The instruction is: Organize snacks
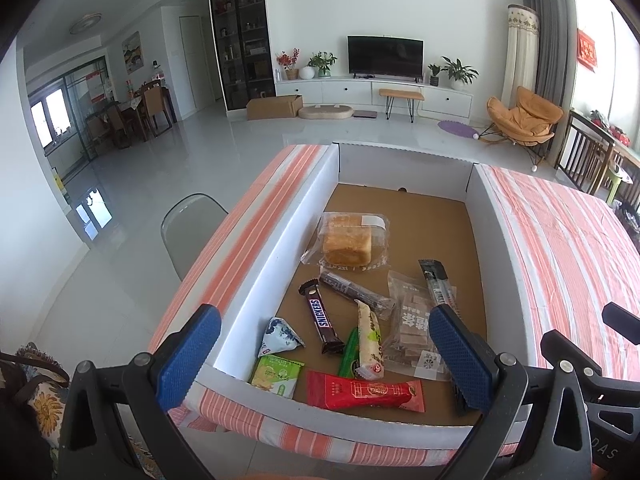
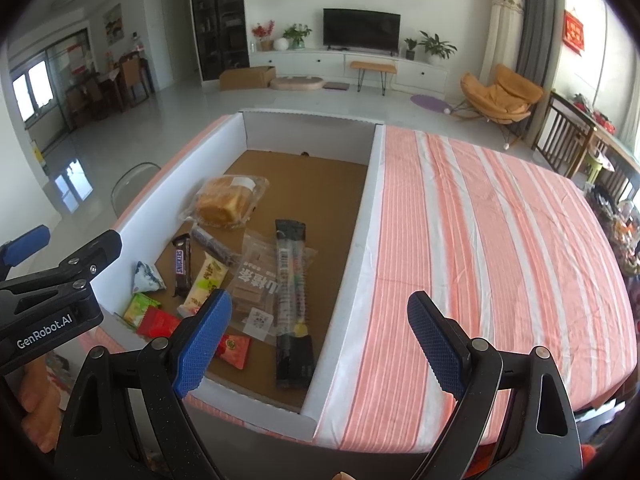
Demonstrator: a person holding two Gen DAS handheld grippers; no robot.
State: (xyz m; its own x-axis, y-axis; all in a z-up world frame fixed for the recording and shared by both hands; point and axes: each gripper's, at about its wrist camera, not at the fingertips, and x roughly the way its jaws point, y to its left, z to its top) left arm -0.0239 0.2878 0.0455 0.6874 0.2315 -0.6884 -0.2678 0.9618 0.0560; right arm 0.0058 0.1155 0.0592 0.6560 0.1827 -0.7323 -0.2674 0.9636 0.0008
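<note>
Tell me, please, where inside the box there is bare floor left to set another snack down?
The far end of the box, between the bread and the back wall, is bare cardboard. So is the strip along the right wall beside the long black pack. The near left corner is crowded: Snickers, green packet and red pack lie close together.

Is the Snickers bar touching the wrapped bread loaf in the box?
Apart. The left wrist view shows bare cardboard floor between the Snickers bar and the wrapped bread loaf; the right wrist view shows the same gap.

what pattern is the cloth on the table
Salmon-pink and white stripes on the tablecloth; clearest in the right wrist view.
</note>
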